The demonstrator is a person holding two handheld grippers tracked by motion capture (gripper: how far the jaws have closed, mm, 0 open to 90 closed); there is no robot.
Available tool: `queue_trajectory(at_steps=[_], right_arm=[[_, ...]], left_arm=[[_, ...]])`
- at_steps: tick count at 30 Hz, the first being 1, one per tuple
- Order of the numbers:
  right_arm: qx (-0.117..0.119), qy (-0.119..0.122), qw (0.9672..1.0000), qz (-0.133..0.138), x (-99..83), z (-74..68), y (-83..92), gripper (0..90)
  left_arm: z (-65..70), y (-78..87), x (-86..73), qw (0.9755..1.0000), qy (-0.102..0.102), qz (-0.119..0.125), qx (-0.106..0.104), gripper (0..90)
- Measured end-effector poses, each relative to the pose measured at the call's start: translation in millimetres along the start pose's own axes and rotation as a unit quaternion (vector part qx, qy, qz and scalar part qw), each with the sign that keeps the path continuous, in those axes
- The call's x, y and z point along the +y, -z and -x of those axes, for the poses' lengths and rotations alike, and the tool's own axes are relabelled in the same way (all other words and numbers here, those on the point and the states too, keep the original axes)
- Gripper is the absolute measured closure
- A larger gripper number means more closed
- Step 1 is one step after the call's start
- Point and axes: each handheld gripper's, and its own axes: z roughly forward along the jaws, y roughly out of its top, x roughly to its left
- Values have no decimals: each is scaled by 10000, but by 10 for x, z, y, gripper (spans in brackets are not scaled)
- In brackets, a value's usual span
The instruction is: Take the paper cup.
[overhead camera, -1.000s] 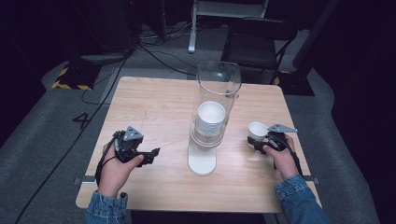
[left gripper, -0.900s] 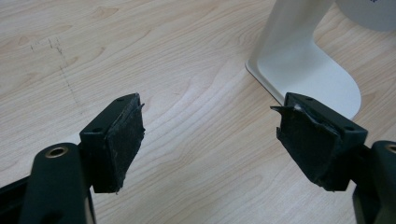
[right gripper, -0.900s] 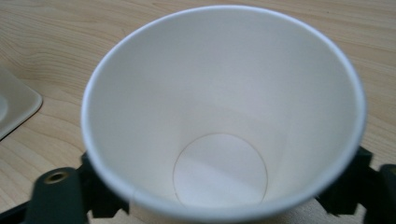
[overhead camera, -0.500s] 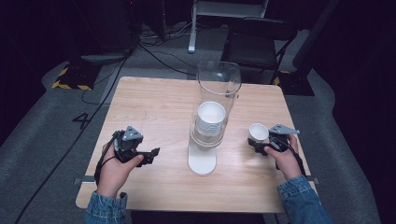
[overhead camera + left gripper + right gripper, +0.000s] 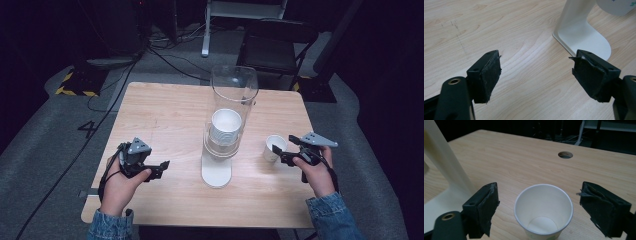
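Paper cup (image 5: 274,147): high view, upright on the desk (image 5: 165,115), right of the cup dispenser (image 5: 227,125); a second ago the right claw (image 5: 278,155) gripped it. Its jaws have just been opening; cup released, apparently placed. Left claw (image 5: 162,165): left of the dispenser, idle.
Left claw view: jaws wide, empty, facing dispenser base (image 5: 584,37).
Right claw view: jaws wide, flanking the cup (image 5: 543,211), not touching.

A white number "4" (image 5: 86,128) is marked on the grey floor (image 5: 45,150), just off the table's (image 5: 165,107) left edge. Nothing else is legible.
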Motion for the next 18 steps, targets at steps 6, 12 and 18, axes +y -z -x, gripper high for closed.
queue_trajectory(at_steps=[6,12,18], right_arm=[[266,-117,9995,125,131,-118,253,218],[665,119,9977,-108,166,-276,416,243],[1059,457,9932,-124,92,-484,500,280]], left_arm=[[24,59,-35,9999,-17,-22,-117,224],[102,90,-4,9982,-290,22,-519,206],[133,94,6,9944,-625,-51,-854,165]])
